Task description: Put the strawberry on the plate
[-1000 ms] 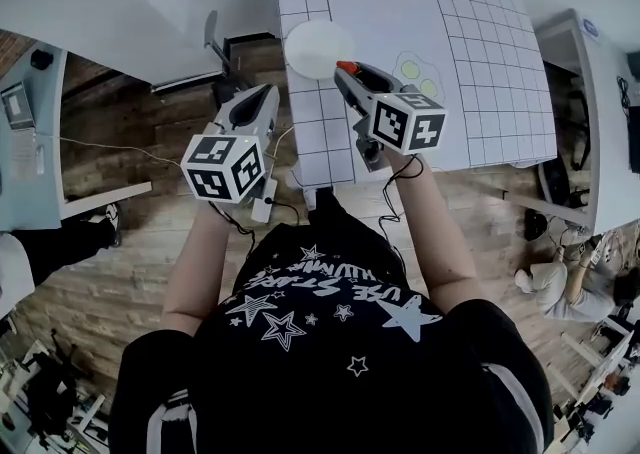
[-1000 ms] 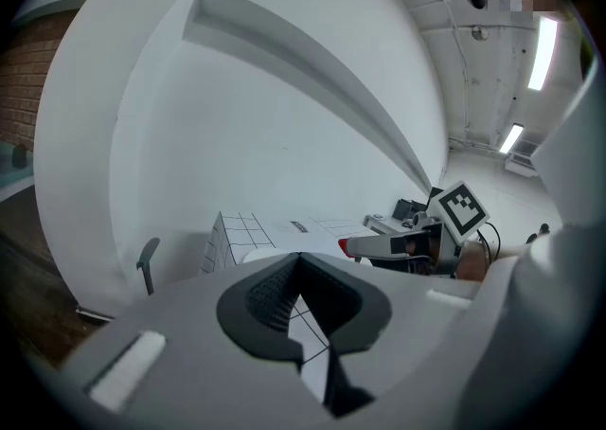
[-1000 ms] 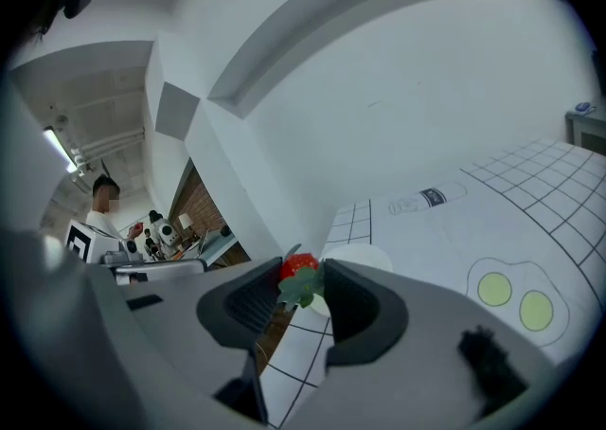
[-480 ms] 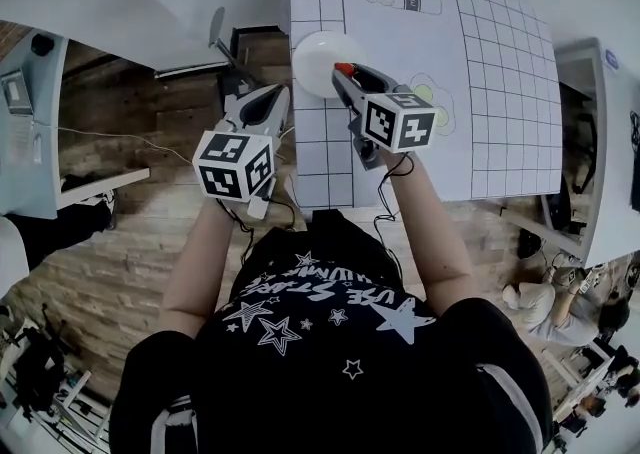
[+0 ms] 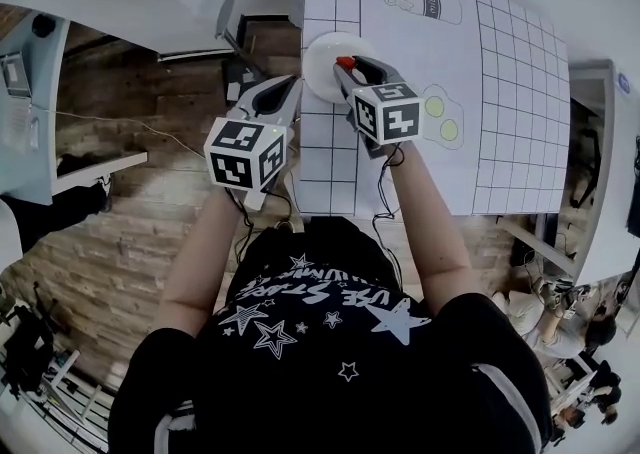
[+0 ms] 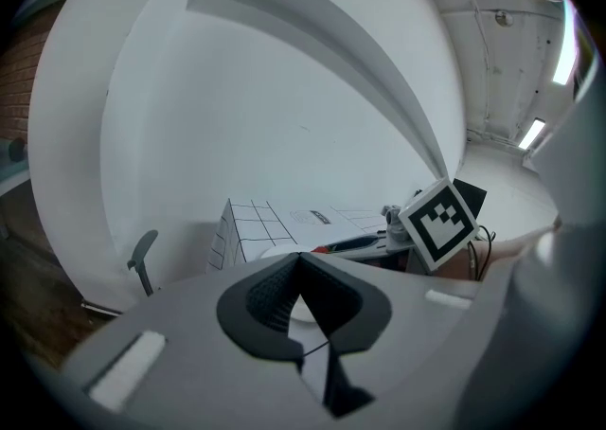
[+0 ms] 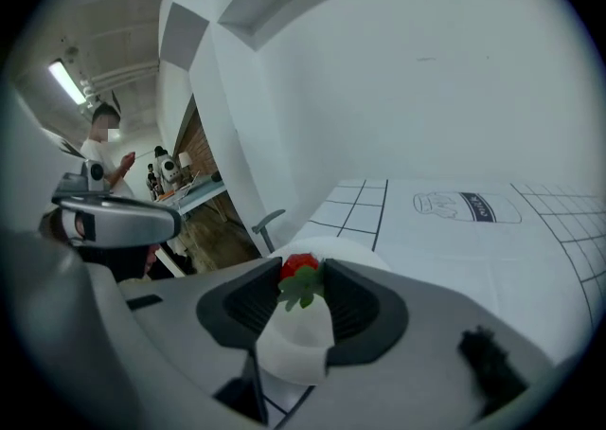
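Observation:
A small red strawberry (image 5: 345,63) with green leaves (image 7: 301,288) is pinched between the jaws of my right gripper (image 5: 352,66), which is shut on it. It hangs over the white round plate (image 5: 326,54) near the left edge of the gridded table (image 5: 500,92). In the right gripper view the strawberry (image 7: 299,267) sits at the jaw tips with the plate (image 7: 294,338) right beneath. My left gripper (image 5: 289,87) hovers just off the table's left edge, its jaws shut and empty (image 6: 300,262). The left gripper view shows the right gripper's marker cube (image 6: 437,223).
The table cover bears a printed milk bottle (image 5: 430,0) and fried eggs (image 5: 440,117). A grey chair (image 5: 226,24) stands left of the table over the wooden floor (image 5: 120,92). White desks (image 5: 30,142) stand at far left, and people (image 5: 590,332) sit at lower right.
My right gripper has carried the strawberry from the plate's near rim to over the plate. The left gripper has drifted closer to the table edge.

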{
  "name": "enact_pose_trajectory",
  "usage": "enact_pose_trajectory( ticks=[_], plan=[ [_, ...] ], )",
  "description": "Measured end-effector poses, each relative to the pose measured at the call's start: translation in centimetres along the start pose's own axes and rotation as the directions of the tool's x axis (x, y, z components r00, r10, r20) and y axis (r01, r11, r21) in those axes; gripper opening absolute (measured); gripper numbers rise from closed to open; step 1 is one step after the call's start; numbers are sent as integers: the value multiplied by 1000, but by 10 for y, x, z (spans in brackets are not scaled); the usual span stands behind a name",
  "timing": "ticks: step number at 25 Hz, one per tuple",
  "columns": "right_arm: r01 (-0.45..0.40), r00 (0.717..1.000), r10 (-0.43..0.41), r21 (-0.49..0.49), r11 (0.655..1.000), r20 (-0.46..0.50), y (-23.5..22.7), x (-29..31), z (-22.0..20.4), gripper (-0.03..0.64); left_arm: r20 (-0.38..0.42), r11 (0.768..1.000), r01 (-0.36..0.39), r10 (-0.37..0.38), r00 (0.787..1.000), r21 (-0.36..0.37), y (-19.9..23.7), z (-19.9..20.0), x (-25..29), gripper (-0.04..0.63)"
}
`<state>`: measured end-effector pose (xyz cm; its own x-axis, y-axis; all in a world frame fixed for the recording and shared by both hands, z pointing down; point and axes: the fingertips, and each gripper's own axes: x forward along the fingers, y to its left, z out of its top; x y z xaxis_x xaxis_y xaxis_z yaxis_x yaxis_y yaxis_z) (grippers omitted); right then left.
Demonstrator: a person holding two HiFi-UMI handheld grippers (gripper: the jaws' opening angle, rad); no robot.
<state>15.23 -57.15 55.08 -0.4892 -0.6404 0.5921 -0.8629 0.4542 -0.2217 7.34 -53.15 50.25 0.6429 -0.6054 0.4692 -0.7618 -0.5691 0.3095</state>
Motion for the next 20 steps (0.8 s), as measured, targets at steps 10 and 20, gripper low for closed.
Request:
enact_pose_trajectory(
  ticks=[10,20],
  plan=[
    [31,993,-37,-49,998,-110,-2,19,-17,150,-29,1000,-17,17,999,-17,4,-17,-8,8],
    [89,986,-96,-55,995,-137,-8,24,-20,152,-26,999,-37,37,999,-13,6,-18,-19,8]
  ],
)
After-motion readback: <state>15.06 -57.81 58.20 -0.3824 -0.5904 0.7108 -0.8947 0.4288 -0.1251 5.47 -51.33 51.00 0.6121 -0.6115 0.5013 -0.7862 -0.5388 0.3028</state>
